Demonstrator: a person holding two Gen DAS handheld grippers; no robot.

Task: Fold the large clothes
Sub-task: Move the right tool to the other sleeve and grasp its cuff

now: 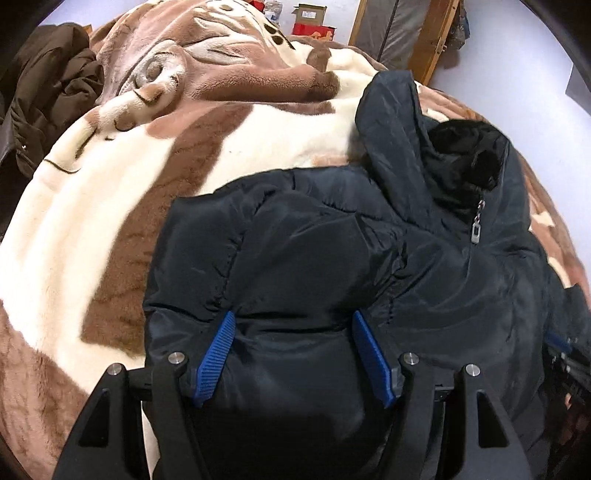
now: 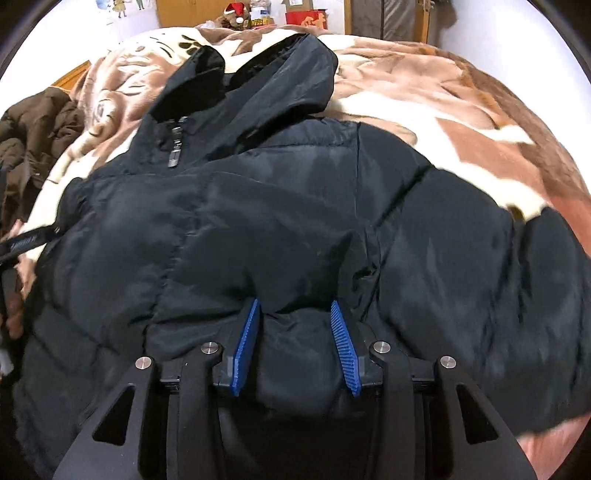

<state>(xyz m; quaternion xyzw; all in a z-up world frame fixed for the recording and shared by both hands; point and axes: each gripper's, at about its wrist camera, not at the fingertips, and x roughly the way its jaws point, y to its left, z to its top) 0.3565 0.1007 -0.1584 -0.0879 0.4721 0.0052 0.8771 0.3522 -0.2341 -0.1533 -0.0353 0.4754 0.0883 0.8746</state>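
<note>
A dark navy puffer jacket (image 1: 332,243) lies on a bed, front up, hood (image 1: 402,122) toward the far end, silver zipper pull (image 1: 476,229) near the collar. My left gripper (image 1: 293,321) has its blue pads (image 1: 218,354) closed on a thick puffed fold of the jacket. In the right wrist view the same jacket (image 2: 280,221) fills the frame, hood (image 2: 266,74) far, zipper pull (image 2: 174,151) at left. My right gripper (image 2: 295,308) also grips a bulging fold of the jacket between its blue pads (image 2: 343,343).
The bed is covered by a brown and cream plush blanket (image 1: 184,147). A dark brown coat (image 1: 44,96) lies bunched at the left edge; it also shows in the right wrist view (image 2: 33,129). Red boxes (image 1: 314,31) and a wooden frame (image 1: 432,37) stand beyond the bed.
</note>
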